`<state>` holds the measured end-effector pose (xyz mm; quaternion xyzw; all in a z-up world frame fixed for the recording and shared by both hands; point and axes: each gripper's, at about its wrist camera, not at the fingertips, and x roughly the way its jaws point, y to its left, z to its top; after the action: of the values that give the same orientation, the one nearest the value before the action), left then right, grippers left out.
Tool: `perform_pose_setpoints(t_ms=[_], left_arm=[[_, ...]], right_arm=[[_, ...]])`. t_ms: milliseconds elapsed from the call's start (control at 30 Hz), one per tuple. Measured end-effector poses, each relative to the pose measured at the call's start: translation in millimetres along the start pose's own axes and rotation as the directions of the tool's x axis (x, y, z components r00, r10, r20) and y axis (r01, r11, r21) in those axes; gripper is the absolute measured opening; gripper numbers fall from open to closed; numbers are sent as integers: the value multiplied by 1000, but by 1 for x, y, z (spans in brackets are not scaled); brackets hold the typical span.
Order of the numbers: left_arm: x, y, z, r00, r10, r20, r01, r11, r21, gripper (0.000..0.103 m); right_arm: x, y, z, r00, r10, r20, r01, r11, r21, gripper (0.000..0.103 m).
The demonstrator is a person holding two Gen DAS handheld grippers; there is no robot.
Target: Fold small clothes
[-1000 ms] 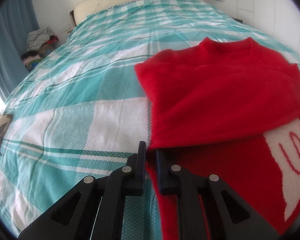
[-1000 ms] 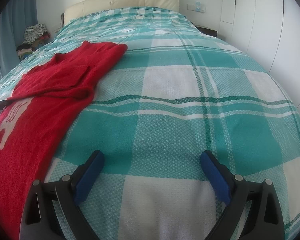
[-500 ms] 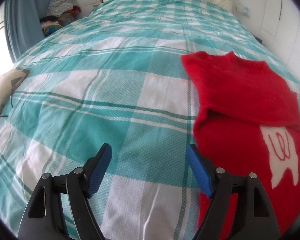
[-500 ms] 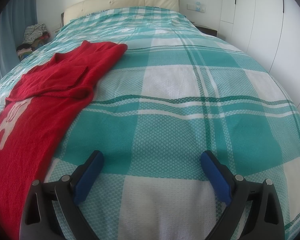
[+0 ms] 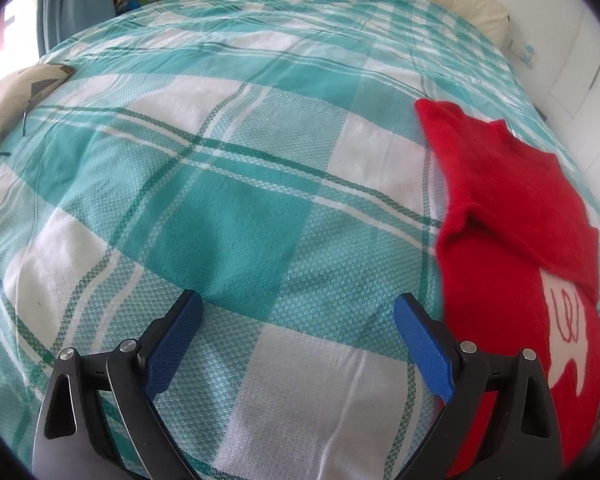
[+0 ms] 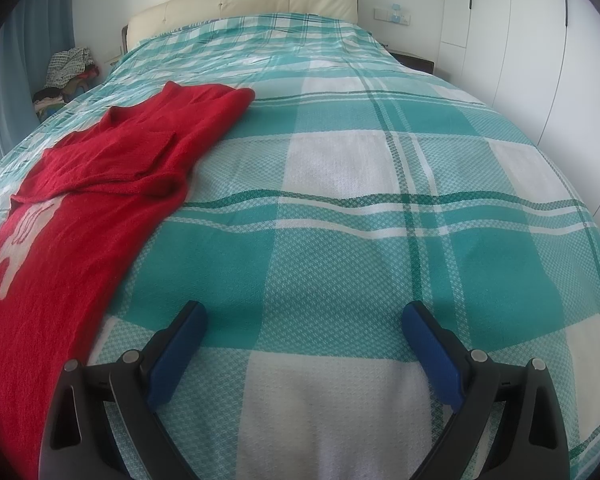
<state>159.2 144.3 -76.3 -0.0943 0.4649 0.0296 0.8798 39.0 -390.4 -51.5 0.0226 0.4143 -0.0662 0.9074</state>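
Observation:
A red knitted sweater (image 5: 508, 216) with a white motif lies flat on the teal plaid bedspread (image 5: 228, 208), its sleeves folded across the chest. In the left wrist view it is at the right; my left gripper (image 5: 296, 308) is open and empty over bare bedspread to its left. In the right wrist view the sweater (image 6: 100, 168) lies at the left; my right gripper (image 6: 304, 316) is open and empty over bare bedspread to its right.
A cream headboard (image 6: 244, 4) stands at the far end of the bed. A pile of clothes (image 6: 68, 72) sits beside blue curtains at the far left. White wardrobe doors (image 6: 540, 60) run along the right. A patterned cushion (image 5: 24, 88) lies at the bed's left edge.
My left gripper let go of the sweater's left edge, opened, and moved left away from it. The right gripper has not moved.

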Motion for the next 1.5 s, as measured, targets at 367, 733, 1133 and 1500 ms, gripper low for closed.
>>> perform_pose_setpoints(t_ms=[367, 733, 1133, 1500], left_arm=[[3, 0, -2, 1000, 18, -15, -18, 1000, 15, 102], [4, 0, -2, 999, 24, -21, -24, 1000, 14, 103], [5, -1, -2, 999, 39, -23, -38, 999, 24, 103], [5, -1, -2, 999, 38, -24, -38, 999, 23, 103]], right_arm=[[0, 0, 0, 1000, -1, 0, 1, 1000, 0, 98], [0, 0, 0, 1000, -1, 1, 1, 1000, 0, 98], [0, 0, 0, 1000, -1, 1, 1, 1000, -1, 98], [0, 0, 0, 1000, -2, 1, 2, 1000, -1, 98]])
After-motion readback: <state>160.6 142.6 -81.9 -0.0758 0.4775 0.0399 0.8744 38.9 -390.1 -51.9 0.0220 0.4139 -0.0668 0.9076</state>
